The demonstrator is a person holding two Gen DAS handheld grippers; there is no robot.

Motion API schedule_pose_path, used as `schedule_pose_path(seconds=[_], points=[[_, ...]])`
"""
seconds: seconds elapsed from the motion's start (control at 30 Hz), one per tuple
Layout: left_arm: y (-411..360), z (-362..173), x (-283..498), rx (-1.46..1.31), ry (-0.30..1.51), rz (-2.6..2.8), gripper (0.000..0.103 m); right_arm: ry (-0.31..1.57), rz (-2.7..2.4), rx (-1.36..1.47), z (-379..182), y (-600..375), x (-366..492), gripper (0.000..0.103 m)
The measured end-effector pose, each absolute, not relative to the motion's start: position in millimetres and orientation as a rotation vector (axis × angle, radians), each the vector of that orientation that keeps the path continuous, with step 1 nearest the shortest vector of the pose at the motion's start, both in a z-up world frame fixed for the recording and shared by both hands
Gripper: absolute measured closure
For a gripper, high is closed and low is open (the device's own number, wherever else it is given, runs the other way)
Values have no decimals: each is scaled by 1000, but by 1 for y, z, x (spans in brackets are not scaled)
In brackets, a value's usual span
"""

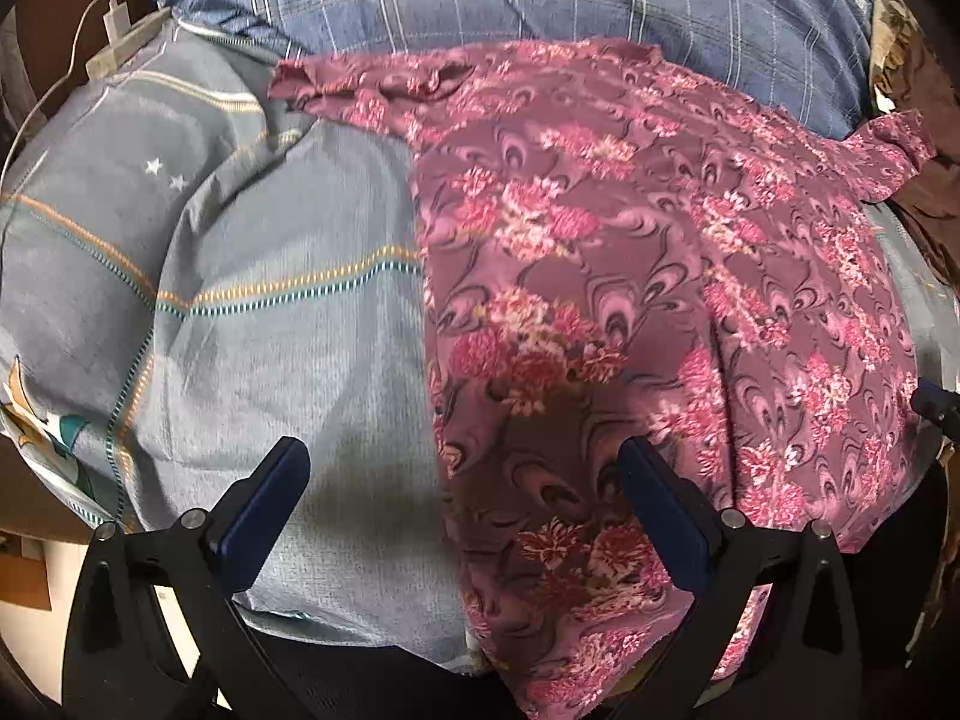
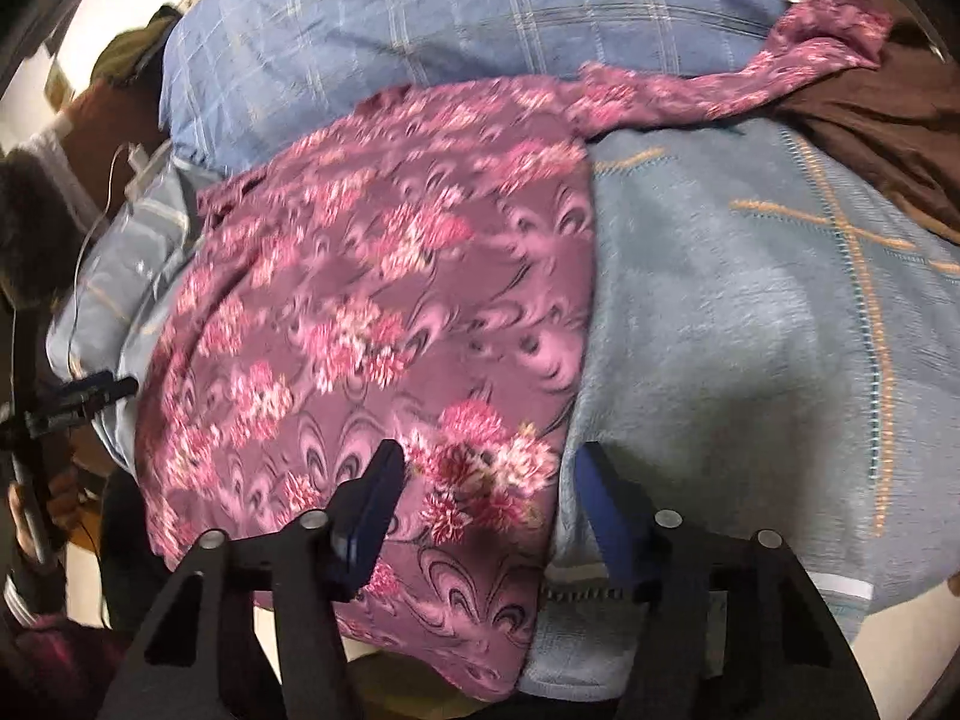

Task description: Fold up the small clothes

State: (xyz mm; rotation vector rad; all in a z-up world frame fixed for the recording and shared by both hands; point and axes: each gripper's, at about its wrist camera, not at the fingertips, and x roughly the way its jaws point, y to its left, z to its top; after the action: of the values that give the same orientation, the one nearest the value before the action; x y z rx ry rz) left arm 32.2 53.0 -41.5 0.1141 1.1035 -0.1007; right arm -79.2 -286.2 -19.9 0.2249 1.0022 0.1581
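The floral garment (image 1: 630,276) lies spread flat on the grey-blue bedspread (image 1: 288,324) (sleeves still out, no fold visible), with left claw (image 1: 462,480) and right claw (image 2: 486,486) both apart, gripping nothing.

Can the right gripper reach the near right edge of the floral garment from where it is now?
Probably yes. The right gripper is open and straddles the edge of the floral garment on the grey-blue blanket, and nothing lies between them.
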Motion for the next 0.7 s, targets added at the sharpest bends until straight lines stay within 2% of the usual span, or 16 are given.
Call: schedule_pose_path(seconds=[0.1,0.23,0.4,0.7], points=[[54,-44,33,118,1118,-87,0,987,143,216,-19,-284,-82,57],[56,-46,38,106,1125,-82,0,900,195,206,0,-283,-98,55],[58,-52,46,62,1157,-80,0,988,147,196,-24,-283,-89,56],[54,-63,49,38,1195,-75,0,964,112,220,-30,-287,-88,59]])
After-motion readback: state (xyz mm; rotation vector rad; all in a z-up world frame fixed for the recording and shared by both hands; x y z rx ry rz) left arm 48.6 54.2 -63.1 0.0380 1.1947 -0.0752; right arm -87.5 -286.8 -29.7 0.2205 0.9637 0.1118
